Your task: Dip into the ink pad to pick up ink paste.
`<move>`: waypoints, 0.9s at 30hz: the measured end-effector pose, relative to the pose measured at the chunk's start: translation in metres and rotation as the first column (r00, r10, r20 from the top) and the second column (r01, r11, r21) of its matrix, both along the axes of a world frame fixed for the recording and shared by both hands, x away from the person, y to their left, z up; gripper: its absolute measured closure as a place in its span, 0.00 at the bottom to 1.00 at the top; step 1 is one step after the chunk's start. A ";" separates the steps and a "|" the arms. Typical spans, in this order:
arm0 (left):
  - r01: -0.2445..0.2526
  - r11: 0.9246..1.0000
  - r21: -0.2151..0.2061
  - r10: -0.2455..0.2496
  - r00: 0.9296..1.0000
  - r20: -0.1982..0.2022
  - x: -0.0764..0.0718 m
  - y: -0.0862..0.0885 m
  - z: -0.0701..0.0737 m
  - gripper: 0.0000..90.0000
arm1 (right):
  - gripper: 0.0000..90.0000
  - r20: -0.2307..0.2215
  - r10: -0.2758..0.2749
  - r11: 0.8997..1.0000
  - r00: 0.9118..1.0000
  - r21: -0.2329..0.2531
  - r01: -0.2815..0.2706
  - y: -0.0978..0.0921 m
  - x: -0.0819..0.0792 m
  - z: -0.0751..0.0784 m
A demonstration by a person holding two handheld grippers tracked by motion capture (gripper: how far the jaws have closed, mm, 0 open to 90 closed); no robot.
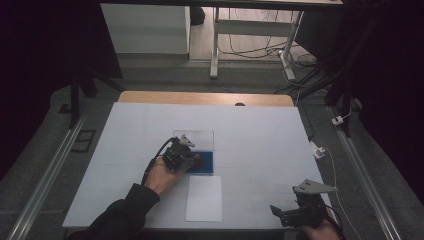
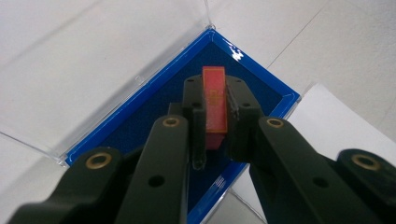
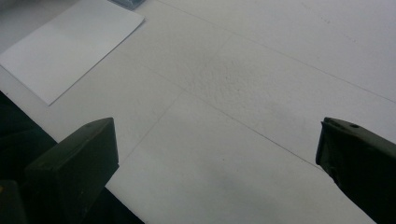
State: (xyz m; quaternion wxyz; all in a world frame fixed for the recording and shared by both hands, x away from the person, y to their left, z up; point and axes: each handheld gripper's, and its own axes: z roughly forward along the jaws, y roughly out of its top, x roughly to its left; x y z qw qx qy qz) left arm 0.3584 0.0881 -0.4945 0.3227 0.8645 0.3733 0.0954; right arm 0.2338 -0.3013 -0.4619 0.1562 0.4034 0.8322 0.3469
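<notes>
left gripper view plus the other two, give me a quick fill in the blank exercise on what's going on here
1. The left hand-held gripper is shut on a small ____ block.
2. The block is over a tray with a ____ rim.
3. The right hand-held gripper has its jaws ____.
4. On the near side of the tray lies a white ____.

Missing words: red; blue; open; sheet

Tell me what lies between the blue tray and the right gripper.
In the high view, a white paper sheet lies between the blue tray and the right gripper, then bare table.
</notes>
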 end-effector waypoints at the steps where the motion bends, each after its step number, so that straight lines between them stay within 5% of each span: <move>1: 0.000 1.000 0.002 0.000 1.000 -0.002 0.000 0.000 0.000 0.89 | 0.00 0.000 0.000 1.000 1.000 0.000 0.000 0.000 0.000 0.000; 9: -0.011 0.999 -0.046 0.011 1.000 -0.008 0.000 0.005 -0.005 0.90 | 0.00 -0.001 -0.002 1.000 1.000 -0.006 0.002 0.001 0.000 0.000; 11: -0.007 1.000 0.013 0.007 0.999 0.043 -0.006 -0.004 -0.004 0.90 | 0.00 -0.003 -0.001 1.000 1.000 -0.007 0.001 0.001 0.000 0.000; 16: -0.016 0.998 0.065 0.011 0.997 0.077 -0.011 -0.012 -0.003 0.90 | 0.00 -0.005 -0.002 1.000 1.000 -0.009 0.002 0.001 0.000 0.000; 27: -0.041 0.997 -0.071 0.040 0.999 -0.025 0.000 0.005 -0.007 0.90 | 0.00 -0.004 -0.001 1.000 1.000 -0.010 0.001 0.001 0.000 0.000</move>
